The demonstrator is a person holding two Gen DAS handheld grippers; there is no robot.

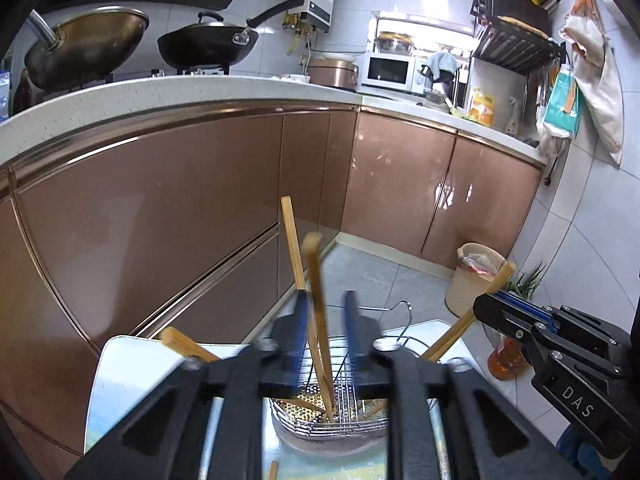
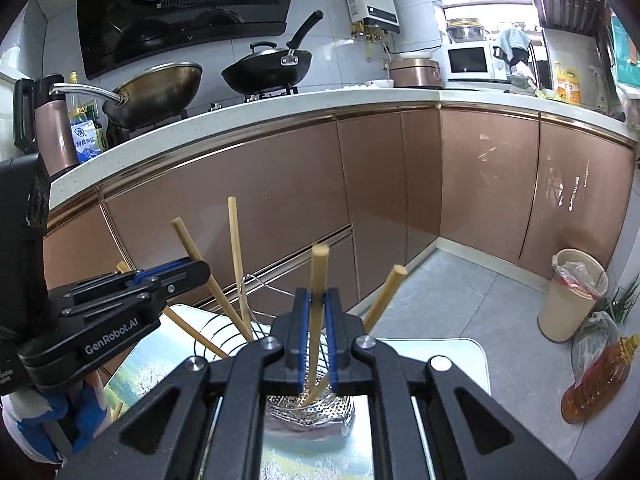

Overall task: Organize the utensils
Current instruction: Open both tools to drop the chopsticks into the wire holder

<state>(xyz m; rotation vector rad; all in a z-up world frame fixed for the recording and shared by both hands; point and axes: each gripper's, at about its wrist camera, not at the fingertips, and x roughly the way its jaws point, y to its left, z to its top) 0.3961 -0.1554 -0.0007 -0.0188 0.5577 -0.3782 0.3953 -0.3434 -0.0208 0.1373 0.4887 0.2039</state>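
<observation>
- The left tool [image 1: 325, 332] stands with its blue-lined jaws apart; a bamboo chopstick [image 1: 318, 320] rises between them, blurred, and no pad can be seen pressing on it.
- That chopstick's lower end goes down into the wire utensil basket [image 1: 340, 404]; its top leans free above the jaws.
- The right tool [image 2: 316, 336] is clamped on another bamboo chopstick [image 2: 319, 280], pads tight against both sides, the stick upright with its foot inside the basket [image 2: 316, 404].
- The basket sits on a glossy small bench [image 2: 460, 364] with a printed landscape top; the tool bodies cover most of the basket, so only its perforated floor and a few wires show.
- More chopsticks lean out of the basket: one tall and nearly upright [image 1: 293, 244], one slanting to the right of the basket [image 1: 468, 316] behind the right tool's body, one poking out low to the left [image 1: 186, 346].
- A short piece of bamboo [image 1: 273, 471] lies on the bench in front of the basket, cut off by the bottom edge of the left view.
- How many chopsticks stand in the basket cannot be counted; their lower ends are hidden.
- A wire handle [image 1: 394, 308] arches behind the basket, partly lost in blur.
- A person's blue and white sleeve [image 2: 52, 416] shows under the left tool, cropped.
- On the floor to the right of the basket stand a beige bin [image 2: 574, 294] and an oil bottle [image 2: 596, 384].
</observation>
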